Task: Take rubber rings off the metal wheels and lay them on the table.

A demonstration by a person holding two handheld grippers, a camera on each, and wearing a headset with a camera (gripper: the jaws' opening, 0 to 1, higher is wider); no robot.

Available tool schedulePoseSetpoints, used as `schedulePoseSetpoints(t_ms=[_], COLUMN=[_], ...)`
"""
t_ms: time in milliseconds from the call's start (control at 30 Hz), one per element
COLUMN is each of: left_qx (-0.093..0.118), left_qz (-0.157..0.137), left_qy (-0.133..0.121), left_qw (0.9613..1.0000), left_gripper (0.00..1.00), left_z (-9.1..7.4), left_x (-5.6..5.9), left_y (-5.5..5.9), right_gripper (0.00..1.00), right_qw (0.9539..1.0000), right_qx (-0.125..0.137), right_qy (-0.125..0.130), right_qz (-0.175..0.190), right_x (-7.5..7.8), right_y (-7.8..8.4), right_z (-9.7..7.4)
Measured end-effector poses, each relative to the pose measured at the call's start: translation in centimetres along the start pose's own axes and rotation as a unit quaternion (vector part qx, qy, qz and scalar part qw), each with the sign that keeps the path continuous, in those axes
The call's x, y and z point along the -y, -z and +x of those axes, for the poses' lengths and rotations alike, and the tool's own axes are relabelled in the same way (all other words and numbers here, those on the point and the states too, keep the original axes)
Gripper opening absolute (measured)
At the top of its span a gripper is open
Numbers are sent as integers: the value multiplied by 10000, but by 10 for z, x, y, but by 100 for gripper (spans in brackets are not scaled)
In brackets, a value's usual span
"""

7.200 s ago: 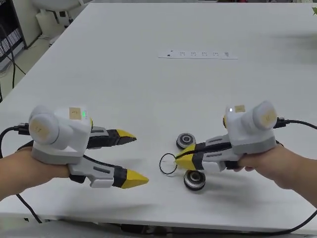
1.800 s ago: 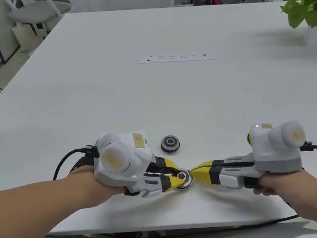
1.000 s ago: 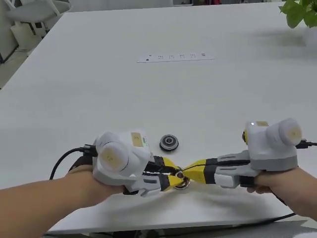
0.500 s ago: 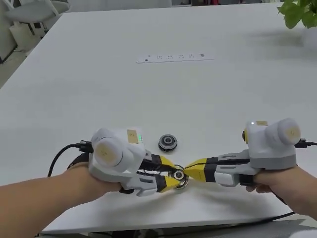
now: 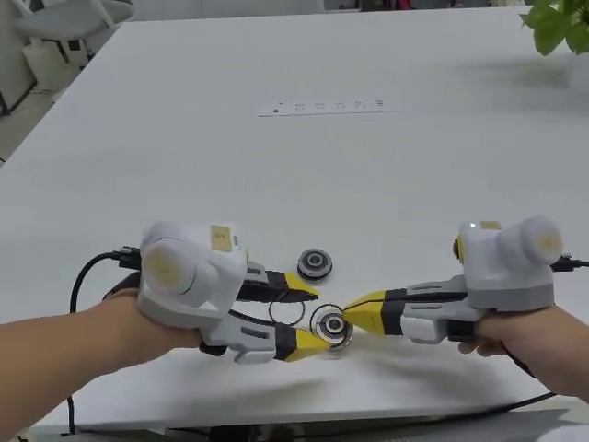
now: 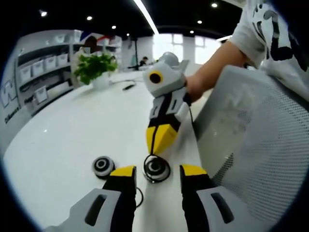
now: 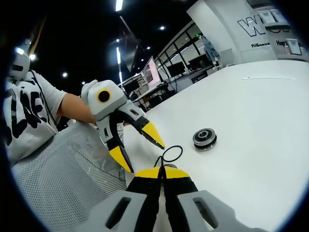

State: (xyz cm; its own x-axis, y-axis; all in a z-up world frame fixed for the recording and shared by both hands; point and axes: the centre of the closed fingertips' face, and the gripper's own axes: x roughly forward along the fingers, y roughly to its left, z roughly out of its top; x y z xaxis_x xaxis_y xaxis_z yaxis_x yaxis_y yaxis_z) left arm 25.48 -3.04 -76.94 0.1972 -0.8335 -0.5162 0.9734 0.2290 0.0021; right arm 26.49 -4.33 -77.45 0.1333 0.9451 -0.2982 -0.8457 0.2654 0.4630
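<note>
One metal wheel (image 5: 329,325) lies near the table's front edge, with a thin black rubber ring still around it. My right gripper (image 5: 351,314) is shut on that rubber ring (image 6: 153,153) and touches the wheel (image 6: 156,167) from the right. My left gripper (image 5: 311,316) stands open just left of the wheel, jaws above and below it, touching nothing. A loose rubber ring (image 5: 285,311) lies flat on the table between the left jaws. The second wheel (image 5: 315,261) sits a little farther back. The right gripper view shows the loose ring (image 7: 171,153) and the second wheel (image 7: 204,137).
The white table (image 5: 304,175) stretches far back, with a small printed strip (image 5: 329,108) at its middle. A green plant (image 5: 557,23) stands at the far right corner. A white mesh chair back (image 6: 251,145) is close behind the front edge.
My left gripper has let go of the wheel, opened, and drawn back to the left. The right gripper stays shut at the wheel's right side.
</note>
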Motion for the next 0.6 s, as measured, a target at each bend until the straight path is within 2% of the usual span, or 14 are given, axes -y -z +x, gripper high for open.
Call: schedulePoseSetpoints(t_ms=[533,600], left_qx=[137,151], left_qz=[-205,-218], left_qy=[-295,-318], left_qw=[9993,9991], left_gripper=[55,60], left_z=[-33,-36], left_x=[-13,-14], left_y=[4,4], right_gripper=[0,0], right_qw=[9999,9998], right_qx=[36,40], right_qy=[-168,-184], right_qz=[-6,-13], right_x=[-2,-1], right_y=[-12,-14], right_z=[1,2])
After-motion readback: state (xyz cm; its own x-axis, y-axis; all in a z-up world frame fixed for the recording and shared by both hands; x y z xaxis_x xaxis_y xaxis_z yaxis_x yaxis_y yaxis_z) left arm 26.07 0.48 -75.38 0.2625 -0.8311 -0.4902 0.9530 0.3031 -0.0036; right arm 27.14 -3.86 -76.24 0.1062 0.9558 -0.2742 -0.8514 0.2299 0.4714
